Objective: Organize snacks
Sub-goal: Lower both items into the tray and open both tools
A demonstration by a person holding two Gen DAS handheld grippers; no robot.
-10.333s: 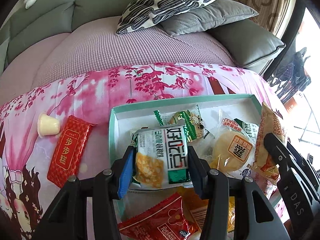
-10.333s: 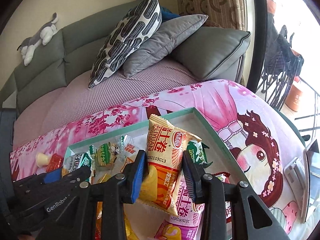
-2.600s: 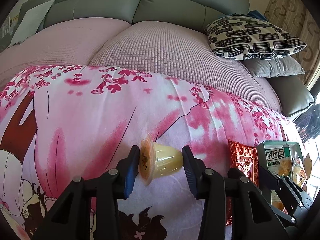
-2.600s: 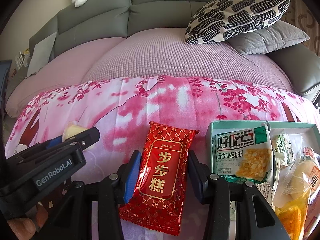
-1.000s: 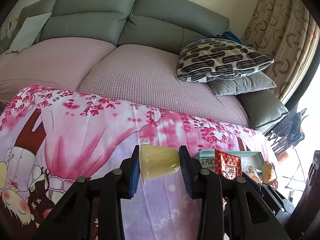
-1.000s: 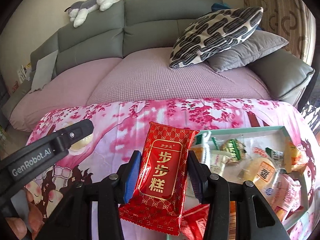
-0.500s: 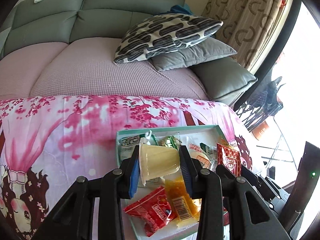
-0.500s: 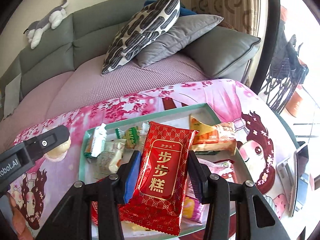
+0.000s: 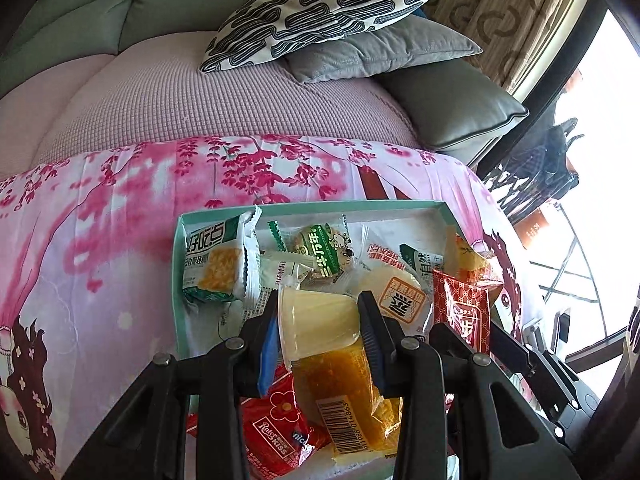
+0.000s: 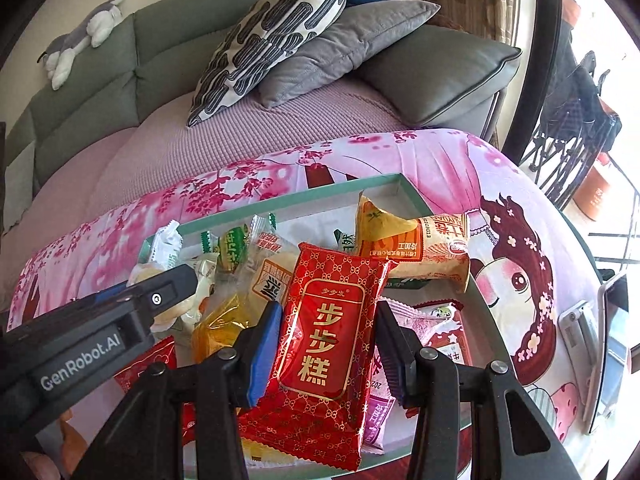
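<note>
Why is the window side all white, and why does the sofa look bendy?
Left wrist view: daylight washes out the window; the fisheye lens curves the sofa. Right wrist view: the same glare at the right, and a shiny glint on the red snack packet.

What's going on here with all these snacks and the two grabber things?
A person is tidying snacks into a teal tray on a pink floral cloth. The left gripper is shut on a yellow jelly cup, and the right gripper is shut on a red packet. Both are held over the tray, which is already crowded with wrapped snacks. Neither item has been let go yet.
</note>
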